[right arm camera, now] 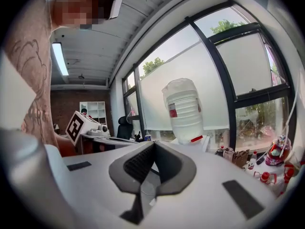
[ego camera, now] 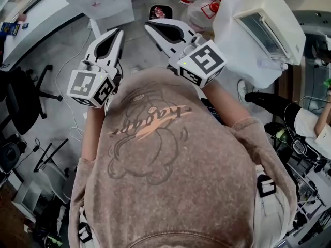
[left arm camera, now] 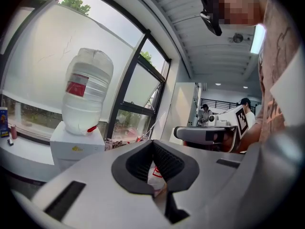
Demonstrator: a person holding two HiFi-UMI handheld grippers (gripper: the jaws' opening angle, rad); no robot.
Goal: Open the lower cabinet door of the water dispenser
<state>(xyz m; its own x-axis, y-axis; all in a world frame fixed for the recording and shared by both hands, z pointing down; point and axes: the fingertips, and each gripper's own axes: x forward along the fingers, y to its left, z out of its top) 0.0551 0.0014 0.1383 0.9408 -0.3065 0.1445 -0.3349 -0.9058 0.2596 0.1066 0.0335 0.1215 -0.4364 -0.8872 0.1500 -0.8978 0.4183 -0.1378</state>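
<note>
Left hand-held gripper (left arm camera: pixel 152 142) — pressed together, empty; right hand-held gripper (right arm camera: pixel 153 144) — likewise; water dispenser (left arm camera: pixel 76 149) ahead, apart.

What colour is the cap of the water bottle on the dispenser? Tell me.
Red; the cap shows best in the right gripper view.

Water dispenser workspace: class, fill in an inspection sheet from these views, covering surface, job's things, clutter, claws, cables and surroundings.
Surface: grey floor.
Job's things: white water dispenser by the window, bottle on top; its lower door is not in view.
Clutter: plastic bags with red print on the floor.
Claws: left claw and right claw both shut, empty, held apart from the dispenser.
Cables: thin cable on the floor near the office chair.
Surroundings: large windows; people at desks far back.
</note>
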